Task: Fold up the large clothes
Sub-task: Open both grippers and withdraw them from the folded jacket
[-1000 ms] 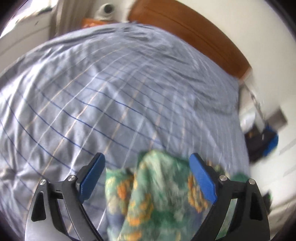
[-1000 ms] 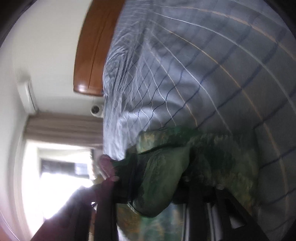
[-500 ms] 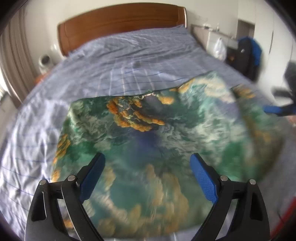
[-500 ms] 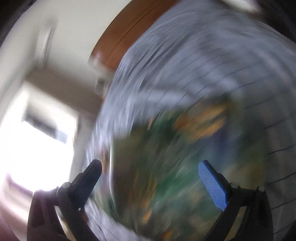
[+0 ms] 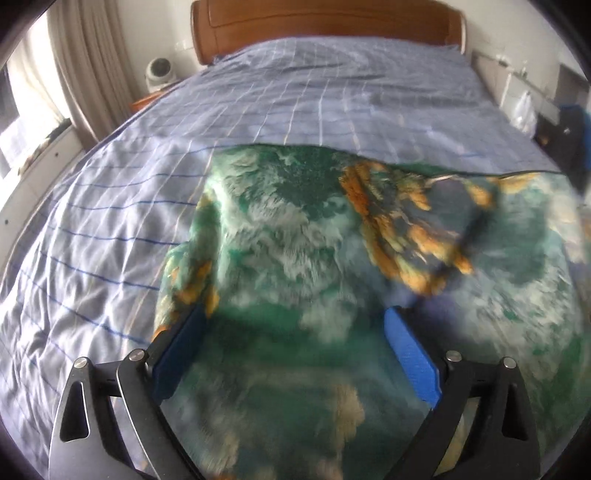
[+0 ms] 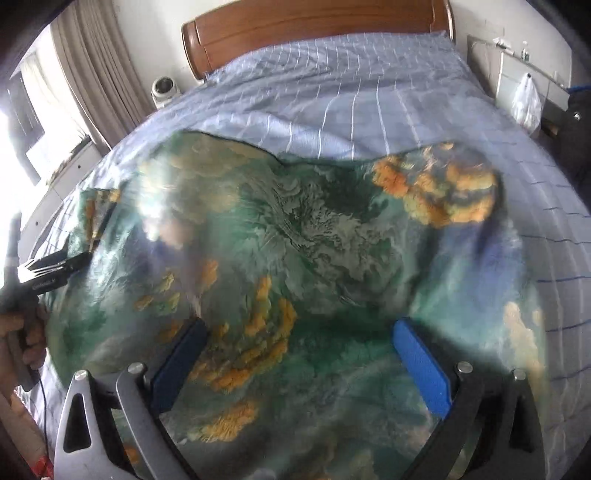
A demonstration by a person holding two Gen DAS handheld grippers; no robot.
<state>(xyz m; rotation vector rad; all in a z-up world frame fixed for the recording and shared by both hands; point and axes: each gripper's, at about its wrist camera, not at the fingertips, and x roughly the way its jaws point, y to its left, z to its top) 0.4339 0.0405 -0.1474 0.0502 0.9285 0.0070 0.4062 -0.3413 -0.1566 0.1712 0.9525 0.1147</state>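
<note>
The right gripper (image 6: 299, 354) has just been opening and now stands spread wide over the green and orange printed garment (image 6: 295, 236), nothing pinched between its blue pads. The left gripper (image 5: 291, 343) is likewise released, cloth beneath it only. The garment lies spread on the blue checked bedspread (image 5: 314, 96), ahead of both grippers. To fold well, I judge each should pinch a near corner and carry it evenly toward the wooden headboard (image 6: 314, 26).

Thin, faintly sheeny green-and-orange printed garment (image 6: 314, 236) lies on a matt, wrinkled checked cotton-like sheet (image 5: 110, 206) below a glossy varnished wooden headboard (image 5: 325, 22).
</note>
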